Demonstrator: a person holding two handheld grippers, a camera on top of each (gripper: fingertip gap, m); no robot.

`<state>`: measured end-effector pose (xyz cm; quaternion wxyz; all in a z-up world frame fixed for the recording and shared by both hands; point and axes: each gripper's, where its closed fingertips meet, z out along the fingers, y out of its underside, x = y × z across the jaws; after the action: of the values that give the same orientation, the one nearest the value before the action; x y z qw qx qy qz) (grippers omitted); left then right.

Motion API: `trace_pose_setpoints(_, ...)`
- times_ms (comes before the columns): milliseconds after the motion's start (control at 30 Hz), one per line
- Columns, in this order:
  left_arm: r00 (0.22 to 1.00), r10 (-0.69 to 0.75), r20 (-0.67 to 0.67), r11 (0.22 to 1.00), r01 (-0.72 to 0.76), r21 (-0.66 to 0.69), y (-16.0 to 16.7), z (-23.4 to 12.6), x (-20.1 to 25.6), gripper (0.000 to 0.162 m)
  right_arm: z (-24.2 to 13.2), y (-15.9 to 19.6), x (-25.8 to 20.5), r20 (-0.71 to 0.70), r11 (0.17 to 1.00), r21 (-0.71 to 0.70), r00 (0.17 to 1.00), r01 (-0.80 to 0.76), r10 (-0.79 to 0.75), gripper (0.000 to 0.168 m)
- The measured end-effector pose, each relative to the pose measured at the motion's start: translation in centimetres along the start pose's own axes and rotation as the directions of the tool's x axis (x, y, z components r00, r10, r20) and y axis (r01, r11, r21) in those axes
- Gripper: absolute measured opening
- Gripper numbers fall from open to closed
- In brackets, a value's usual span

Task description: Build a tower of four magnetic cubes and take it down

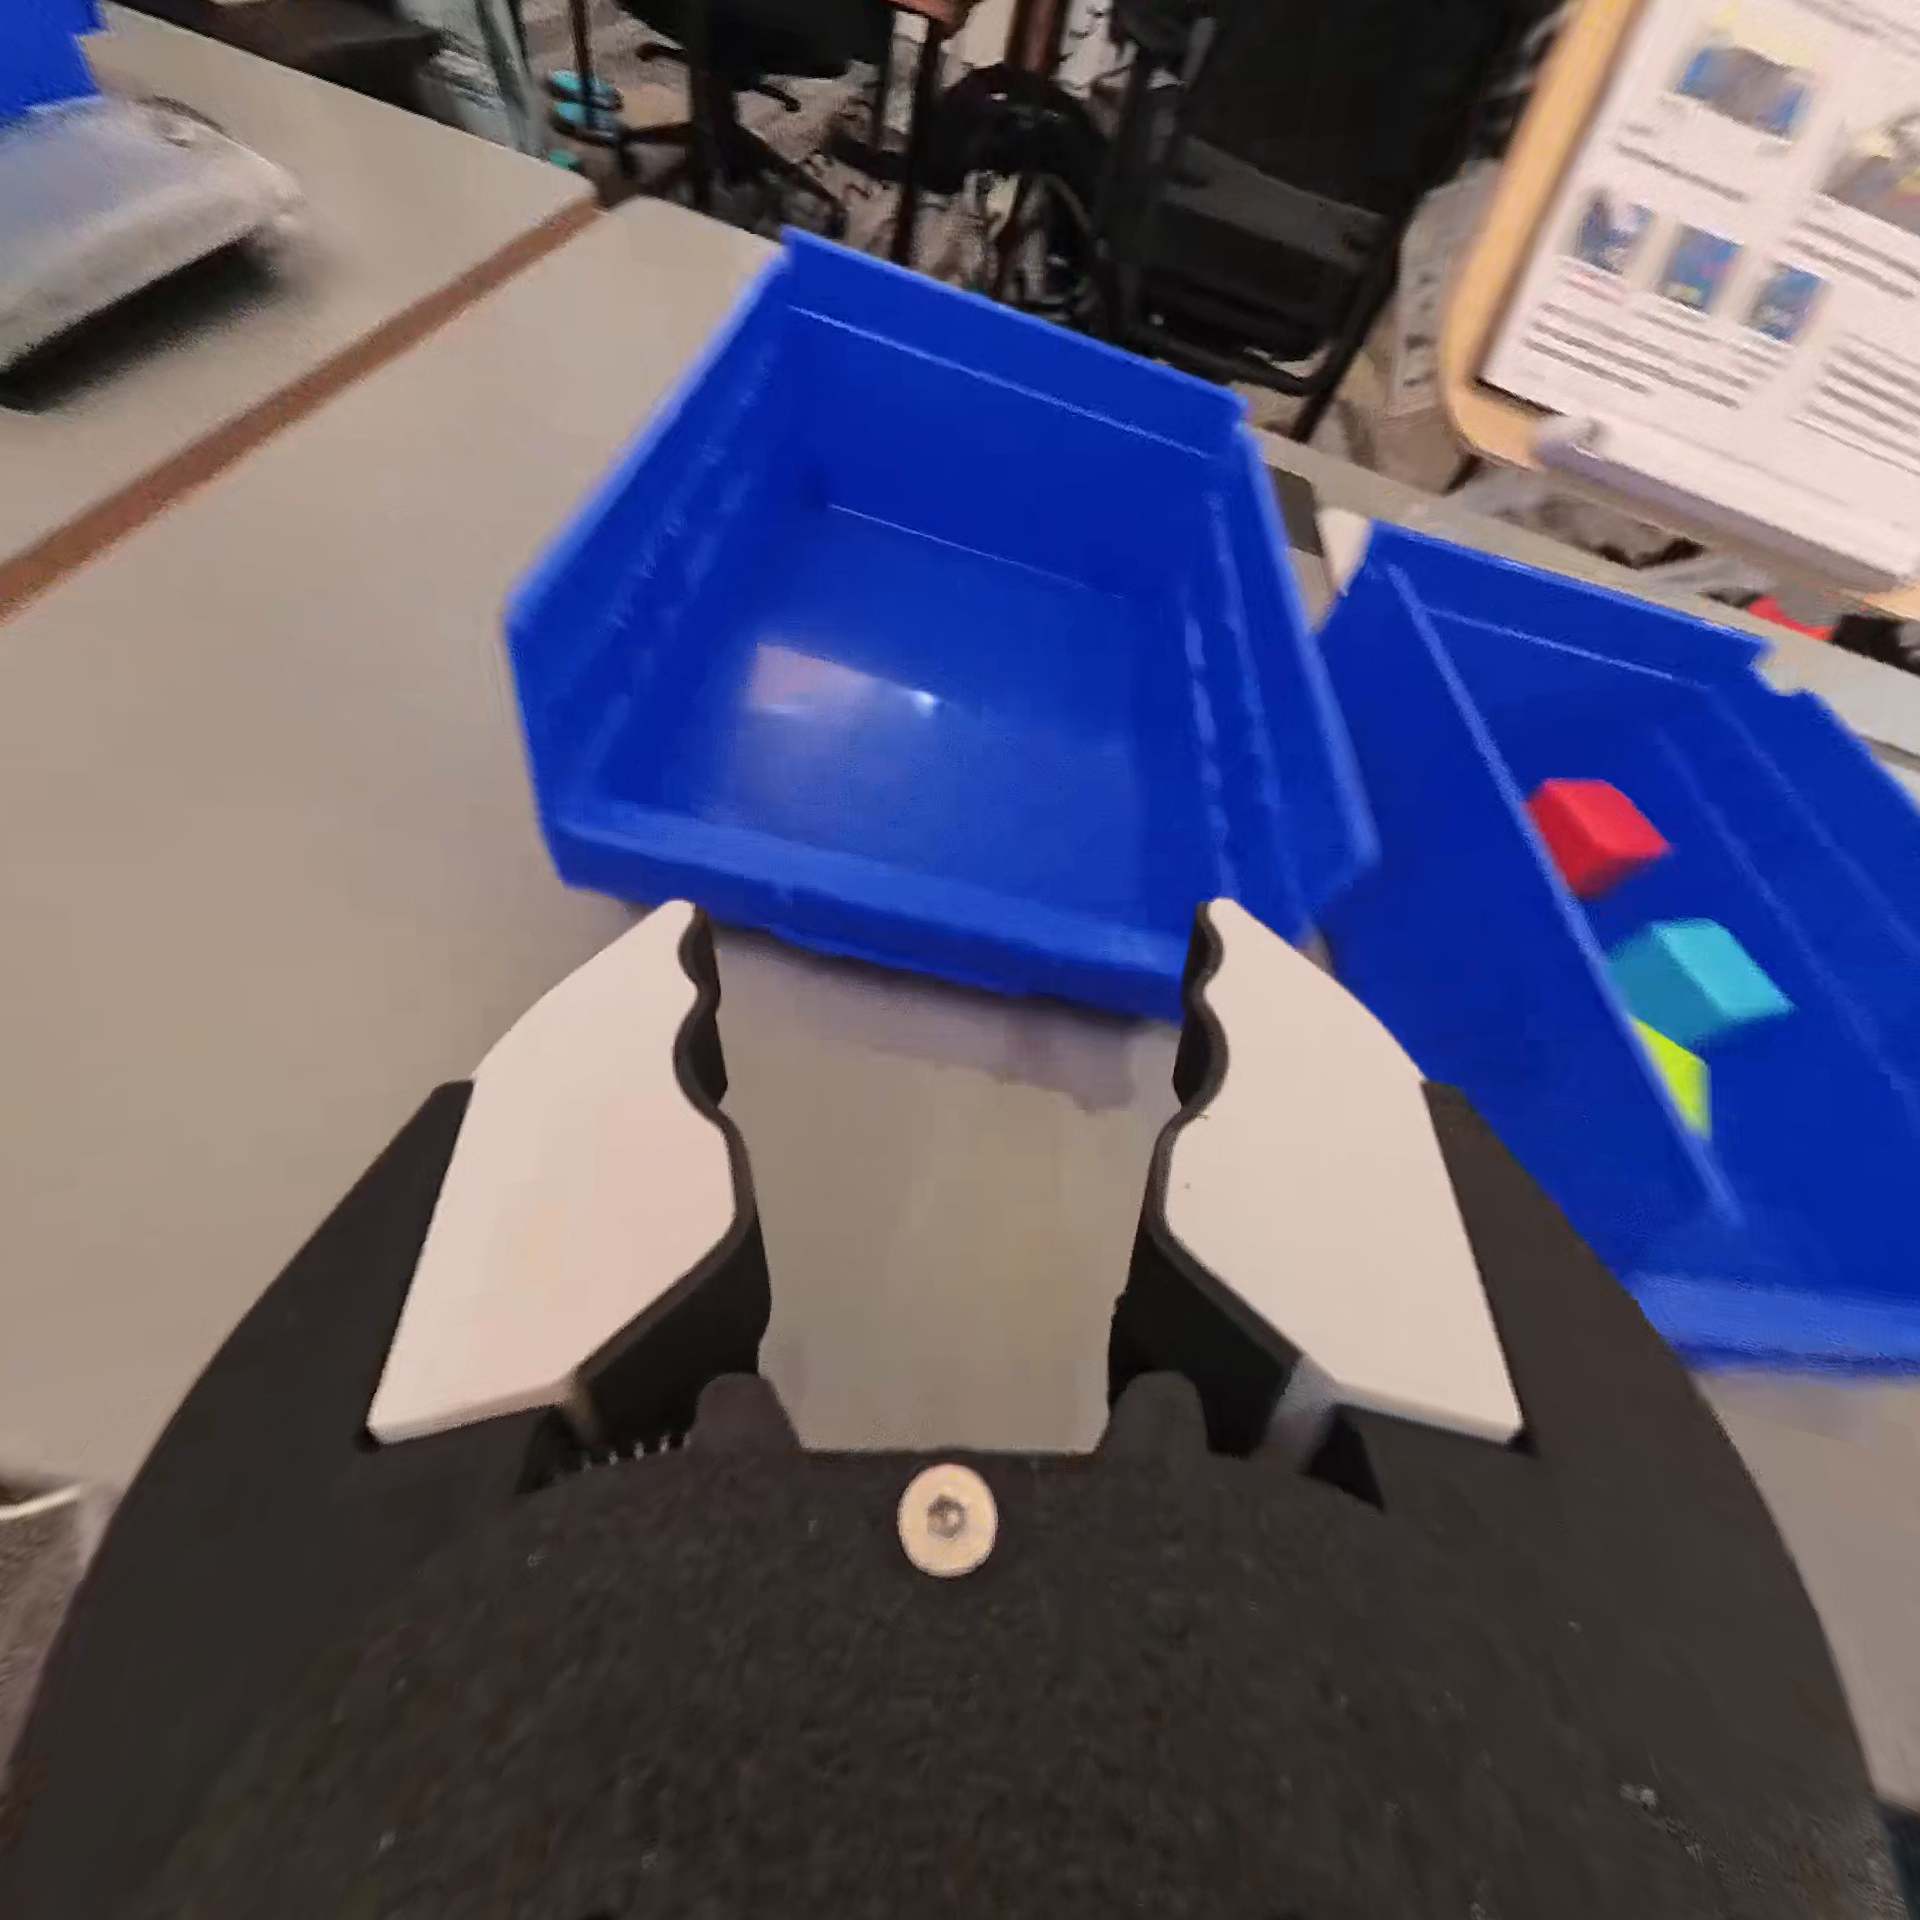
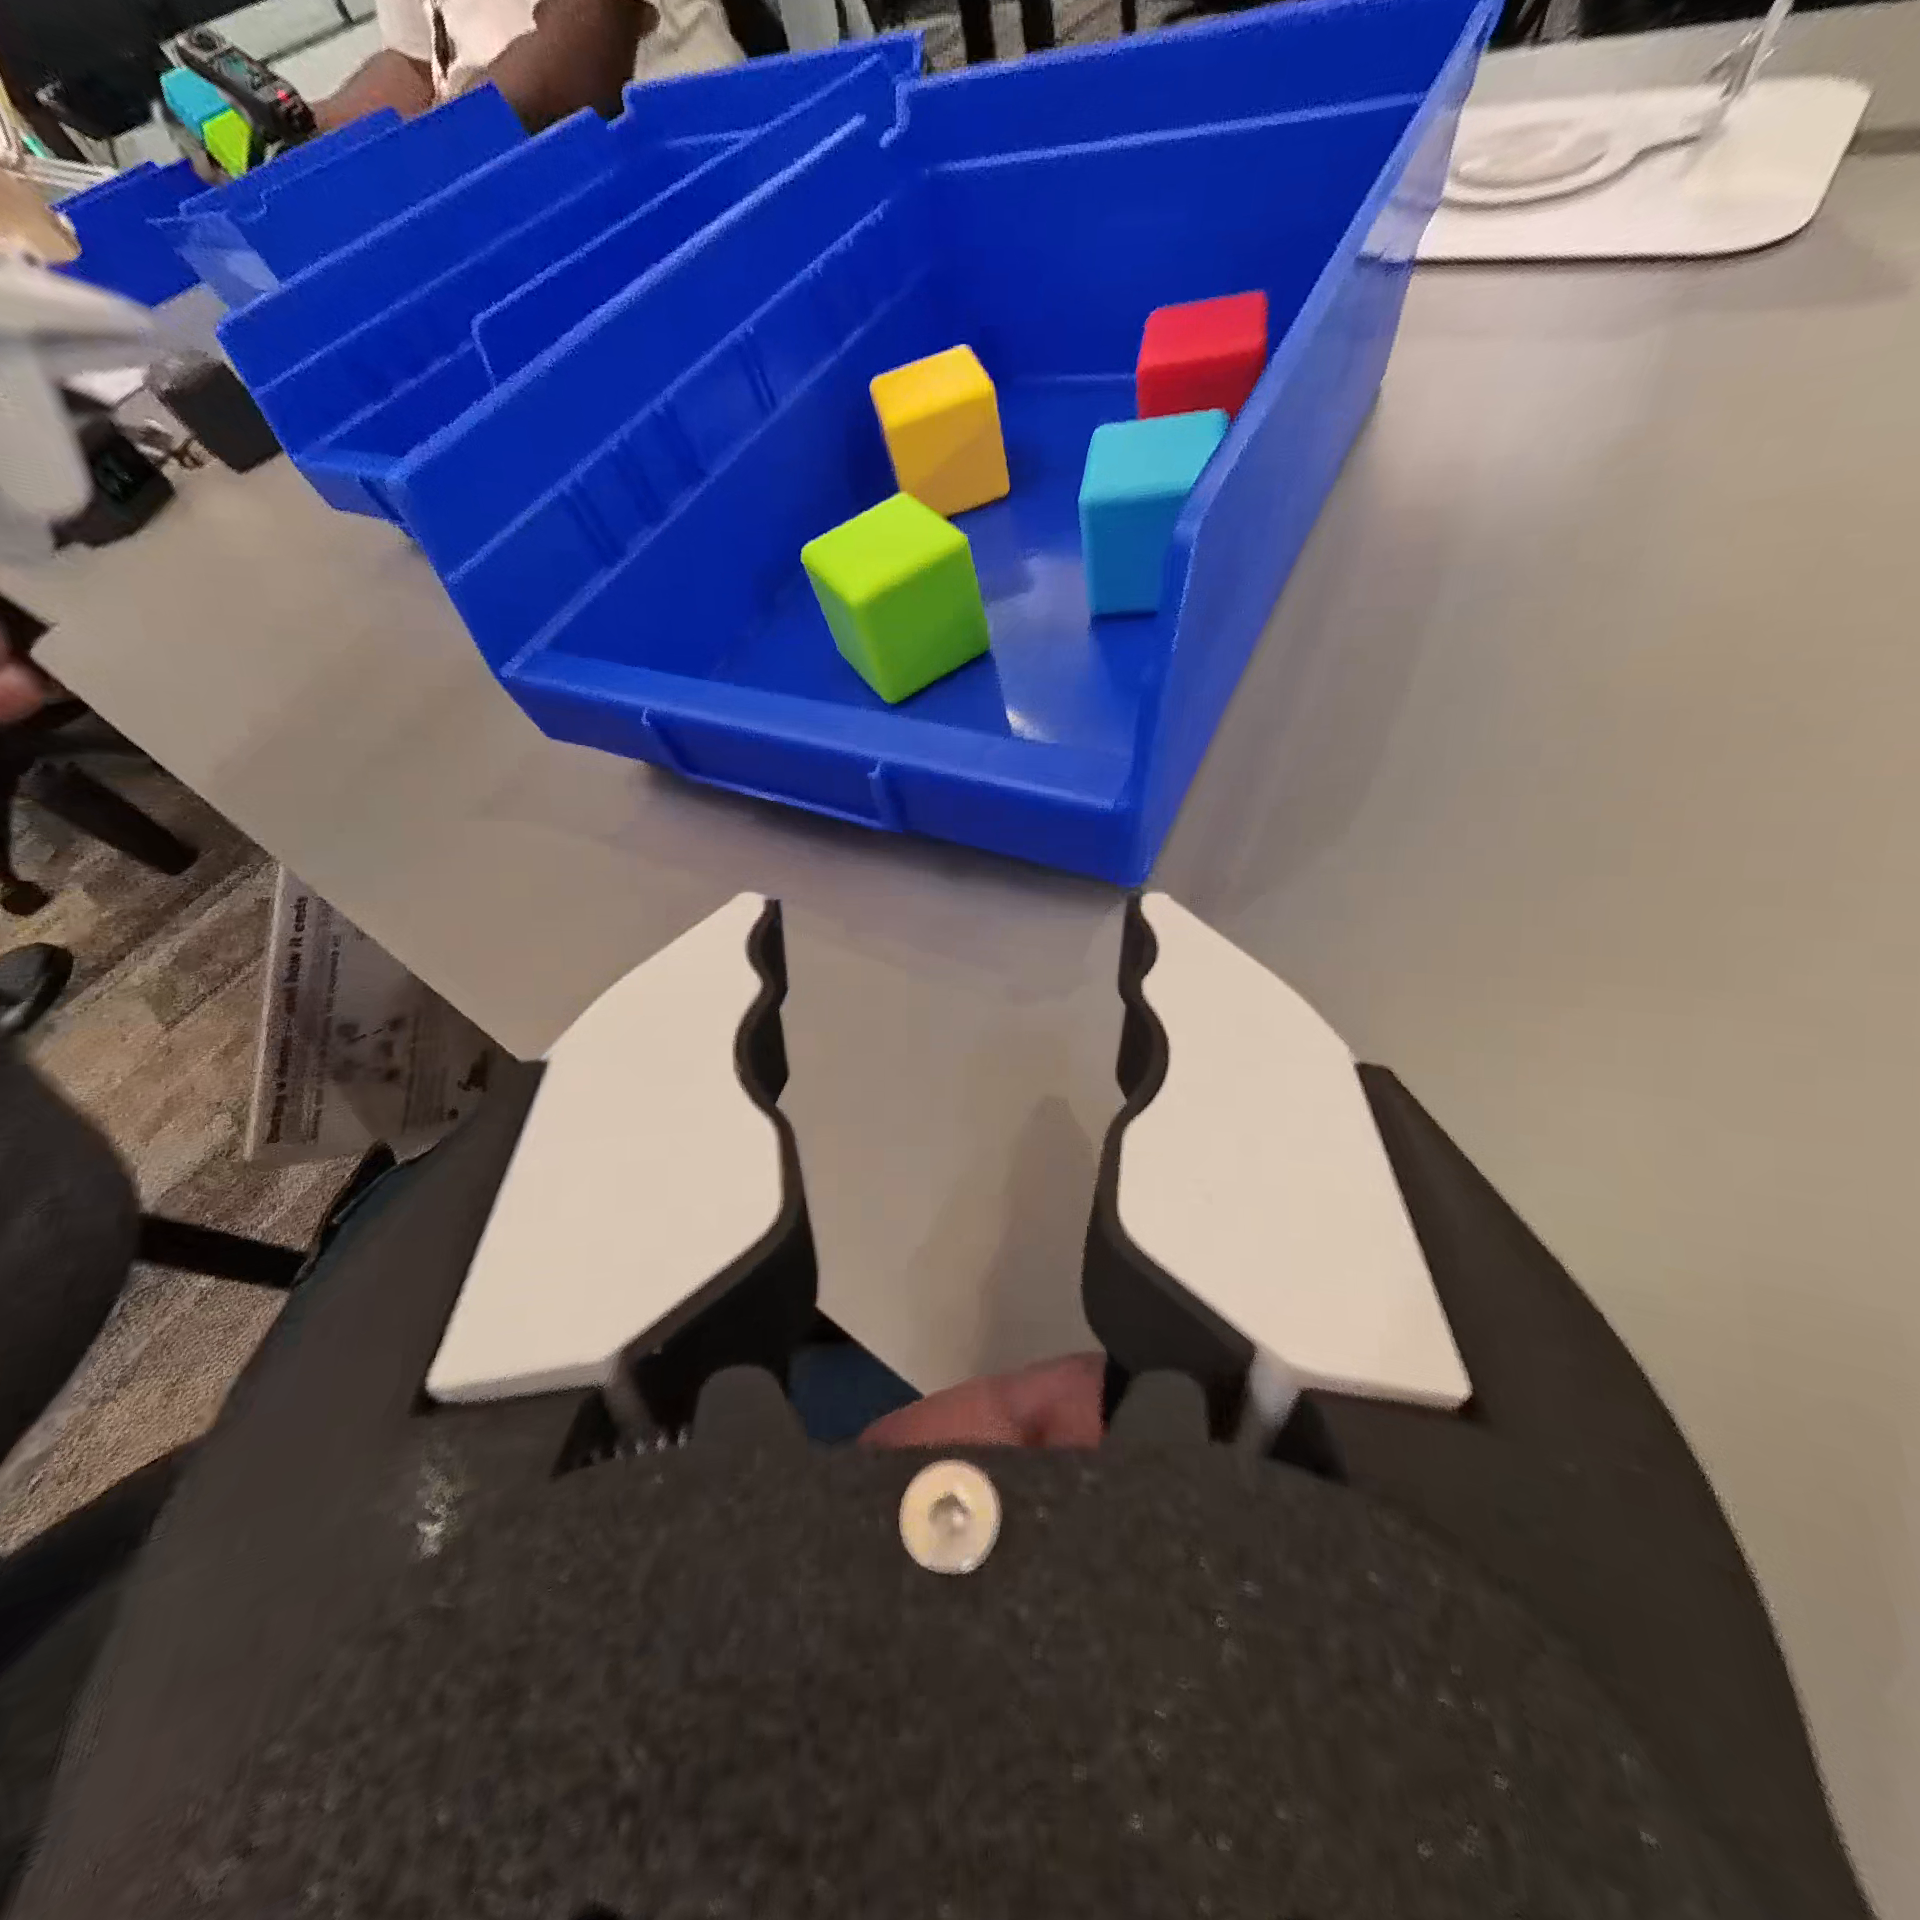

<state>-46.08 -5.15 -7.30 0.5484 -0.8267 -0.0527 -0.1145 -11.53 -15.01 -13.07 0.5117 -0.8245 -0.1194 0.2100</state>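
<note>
Both grippers empty, cubes loose in the bin.

Right gripper (image 2: 951, 914) and left gripper (image 1: 945, 925) gape; yellow cube (image 2: 940, 429), green cube (image 2: 896, 594), cyan cube (image 2: 1143, 509), red cube (image 2: 1202, 351) sit close, so magnets may perhaps snap neighbours together.

Even, bright indoor light falls from overhead in both wrist views; shadows stay soft and short, pooling under the front edge of the empty blue bin (image 1: 914, 665) and the cube bin (image 2: 1039, 800); white glare patches sit on both bin floors. Motion blur smears the left wrist view, softening the bin rims, the poster board (image 1: 1704, 239) and the dark background; the right wrist view is crisper at centre, where the green cube (image 2: 896, 594) and yellow cube (image 2: 940, 428) show clean edges; wide-angle distortion bends the grey table (image 2: 1610, 675) and stretches the frame corners.
</note>
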Motion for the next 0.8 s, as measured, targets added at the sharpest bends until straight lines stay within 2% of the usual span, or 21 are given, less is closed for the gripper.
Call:
trace_pose_setpoints(67, 0.997, 0.028, 0.072, 0.999, -0.030, 0.021, -2.2, 2.8, -3.3, 0.081, 0.2, 0.3, -0.1, 0.010, 1.000, -0.012, 1.000, 0.016, -0.016, 0.069)
trace_pose_setpoints(133, 0.995, 0.052, 0.086, 0.998, -0.055, 0.034, -3.6, 5.8, -5.3, 0.080, 0.4, 0.4, -0.6, 0.028, 1.000, -0.013, 0.999, 0.021, -0.021, 0.068)
trace_pose_setpoints(233, 0.988, 0.111, 0.107, 0.993, -0.108, -0.036, -3.7, 9.5, -6.7, 0.075, 0.6, 0.5, -1.9, 0.072, 0.998, -0.020, 0.996, 0.055, -0.053, 0.059)
trace_pose_setpoints(333, 0.968, 0.188, 0.168, 0.976, -0.165, -0.140, -2.5, 11.6, -8.5, 0.068, 0.7, 1.4, -3.6, 0.157, 0.993, -0.053, 0.983, 0.105, -0.095, 0.060)
trace_pose_setpoints(400, 0.952, 0.234, 0.197, 0.961, -0.197, -0.193, -1.8, 12.5, -9.6, 0.068, 0.7, 2.3, -4.7, 0.211, 0.988, -0.094, 0.973, 0.120, -0.098, 0.060)
trace_pose_setpoints(500, 0.957, 0.219, 0.189, 0.967, -0.188, -0.171, -2.6, 12.8, -10.4, 0.063, 0.6, 3.5, -6.1, 0.281, 0.981, -0.123, 0.954, 0.149, -0.109, 0.065)
trace_pose_setpoints(633, 0.962, 0.213, 0.171, 0.975, -0.197, -0.103, -4.3, 12.2, -11.1, 0.069, 0.9, 4.4, -6.5, 0.278, 0.972, -0.146, 0.950, 0.186, -0.140, 0.065)
trace_pose_setpoints(733, 0.961, 0.234, 0.151, 0.968, -0.216, -0.123, -4.4, 12.7, -12.0, 0.078, 1.0, 4.5, -7.0, 0.296, 0.971, -0.151, 0.946, 0.184, -0.133, 0.064)
trace_pose_setpoints(800, 0.952, 0.253, 0.172, 0.965, -0.234, -0.122, -4.8, 12.4, -12.6, 0.076, 1.2, 4.5, -7.1, 0.296, 0.970, -0.152, 0.945, 0.192, -0.140, 0.063)
